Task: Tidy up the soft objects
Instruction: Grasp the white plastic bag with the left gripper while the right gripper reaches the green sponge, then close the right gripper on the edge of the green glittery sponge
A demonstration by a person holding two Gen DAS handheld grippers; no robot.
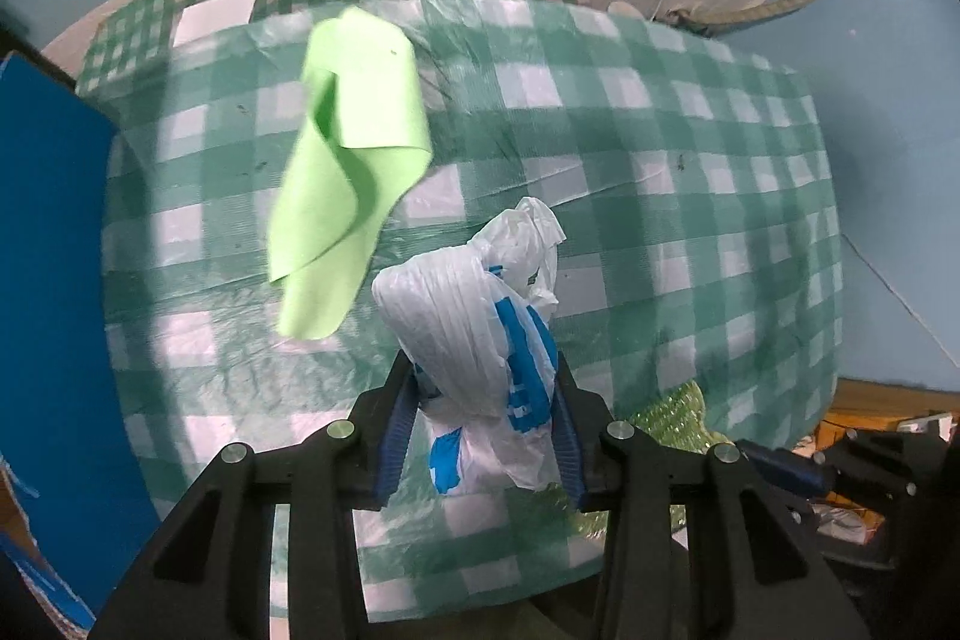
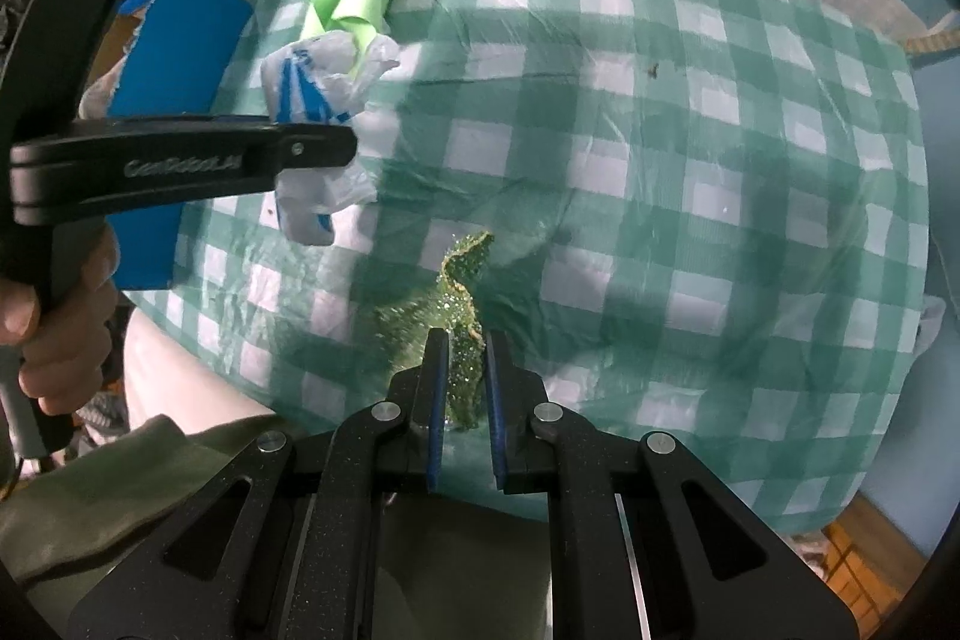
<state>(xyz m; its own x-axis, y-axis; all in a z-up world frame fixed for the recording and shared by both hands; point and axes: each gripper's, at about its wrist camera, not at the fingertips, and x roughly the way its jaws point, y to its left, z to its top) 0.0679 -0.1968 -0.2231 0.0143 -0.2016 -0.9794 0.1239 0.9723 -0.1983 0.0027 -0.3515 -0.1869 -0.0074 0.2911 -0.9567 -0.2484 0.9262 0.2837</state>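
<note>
While left fingers (image 1: 480, 394) pinch plastic bag (image 1: 474, 334), right fingers (image 2: 465, 370) pinch glittery green cloth (image 2: 462, 292).

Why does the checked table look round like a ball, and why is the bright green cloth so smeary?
Left wrist view: the fisheye lens bulges the checked tablecloth, and the light green cloth is soft with blur, while the white and blue plastic bag looks sharper. Right wrist view: the same bulge, dark round corners, and glints on the glittery green piece.
</note>
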